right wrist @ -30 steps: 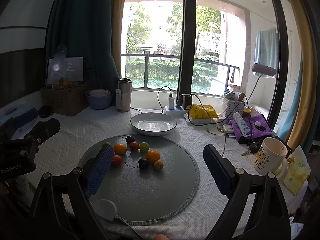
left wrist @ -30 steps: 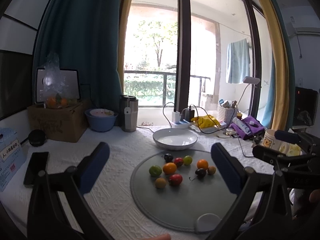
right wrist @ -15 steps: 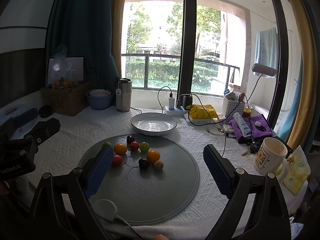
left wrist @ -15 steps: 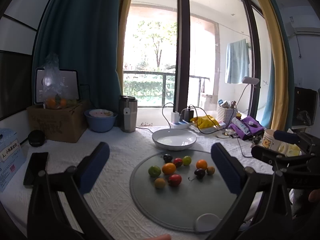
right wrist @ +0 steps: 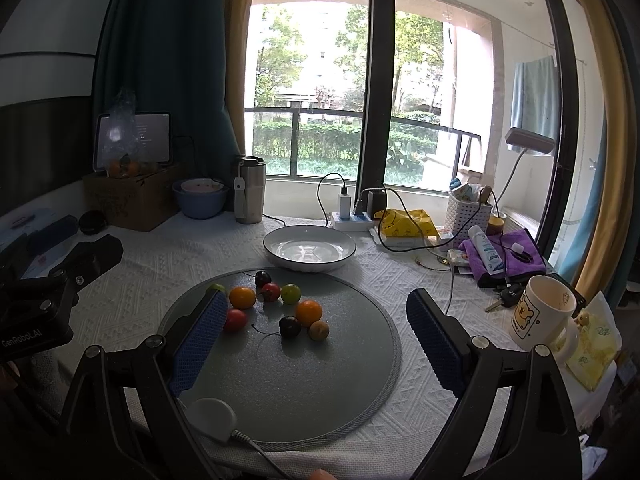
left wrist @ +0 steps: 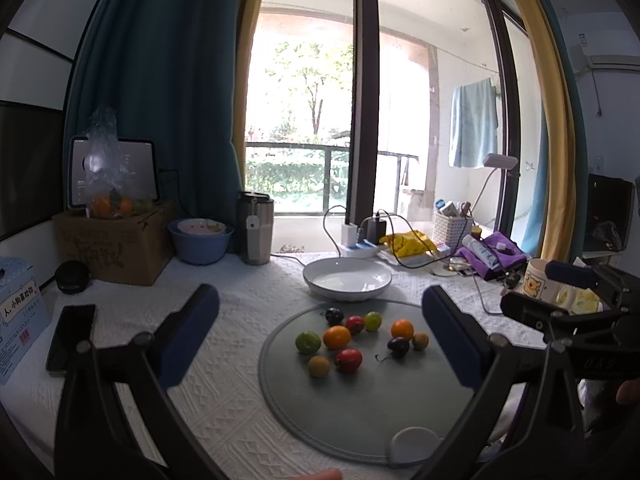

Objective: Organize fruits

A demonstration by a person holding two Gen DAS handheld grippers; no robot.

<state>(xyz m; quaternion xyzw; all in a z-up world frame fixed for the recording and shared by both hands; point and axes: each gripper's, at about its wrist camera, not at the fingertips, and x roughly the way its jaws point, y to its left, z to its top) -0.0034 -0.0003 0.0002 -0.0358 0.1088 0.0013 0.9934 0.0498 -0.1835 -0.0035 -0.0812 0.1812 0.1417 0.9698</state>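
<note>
The other tool seen at the left edge of the right wrist view is stamped "GenRobot.AI" in pale letters on its black body; the blue carton [left wrist: 18,312] at the table's left edge carries red Chinese characters I cannot make out; the white mug [right wrist: 540,314] on the right bears a yellow cartoon bear; the white tube [right wrist: 486,249] lying on the purple cloth [right wrist: 508,258] has print too small to read.

The left gripper [left wrist: 320,330] hangs above the near edge of the table, level and pointing toward the window, its blue-padded fingers [left wrist: 188,334] spread wide with nothing between them; the right gripper [right wrist: 316,334] sits just beside it in the same attitude, jaws wide apart and empty, its left pad low over the grey round mat [right wrist: 344,380].

The fruits lie loose in a cluster on the far half of that mat: a dark plum [right wrist: 263,278] at the back, an orange [right wrist: 242,297], a small red fruit [right wrist: 271,291] and a green one [right wrist: 291,293] in a row; a second orange [right wrist: 309,312], another dark plum [right wrist: 289,326] with its stem, and a small brown fruit [right wrist: 319,330] nearer; a red fruit [right wrist: 235,319] close against the right gripper's left pad; a green apple [left wrist: 307,342] and a tan fruit [left wrist: 319,365] show in the left wrist view. The empty white dish [right wrist: 309,249] stands just beyond the mat; a white round puck [right wrist: 211,416] on a cable rests on the mat's near rim.
</note>
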